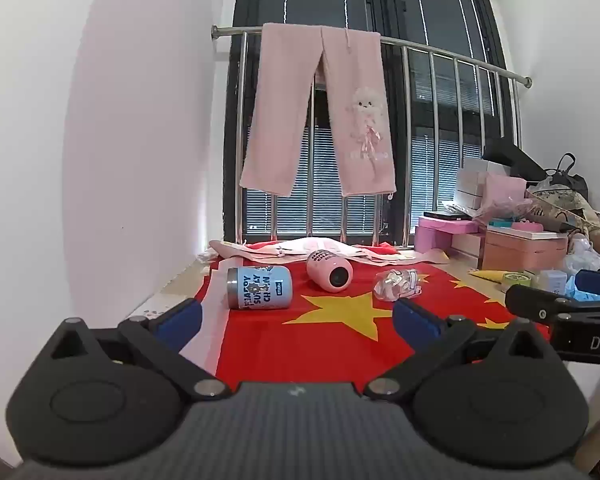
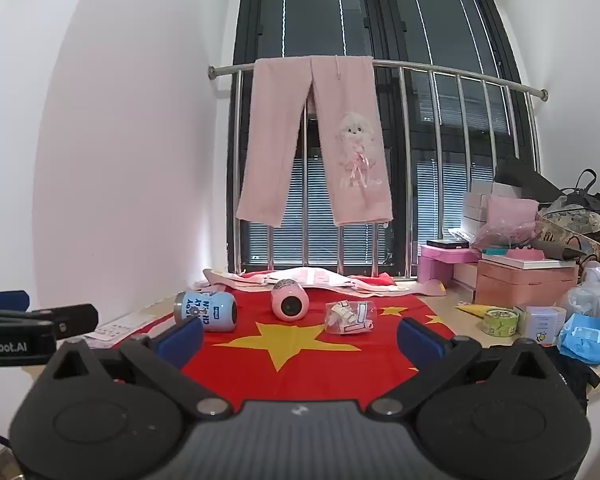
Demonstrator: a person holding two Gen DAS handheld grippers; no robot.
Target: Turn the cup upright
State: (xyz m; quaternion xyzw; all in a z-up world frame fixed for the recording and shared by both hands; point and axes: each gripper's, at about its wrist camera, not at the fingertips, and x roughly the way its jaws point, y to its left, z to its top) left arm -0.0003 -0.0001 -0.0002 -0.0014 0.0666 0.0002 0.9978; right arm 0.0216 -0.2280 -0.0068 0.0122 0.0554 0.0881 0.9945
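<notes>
Three cups lie on their sides on a red flag cloth (image 1: 300,344). A blue printed cup (image 1: 259,287) lies at the left, a pink cup (image 1: 329,270) in the middle with its end toward me, and a clear plastic cup (image 1: 396,283) at the right. They also show in the right wrist view: blue cup (image 2: 206,311), pink cup (image 2: 290,300), clear cup (image 2: 350,317). My left gripper (image 1: 298,318) is open and empty, short of the cups. My right gripper (image 2: 300,340) is open and empty, also short of them.
Pink trousers (image 1: 320,112) hang on a steel rail before a dark window. Pink boxes (image 2: 526,280), a tape roll (image 2: 499,321), a blue packet (image 2: 586,338) and bags crowd the right of the table. A white wall is at the left. Folded pink cloth (image 1: 300,250) lies behind the cups.
</notes>
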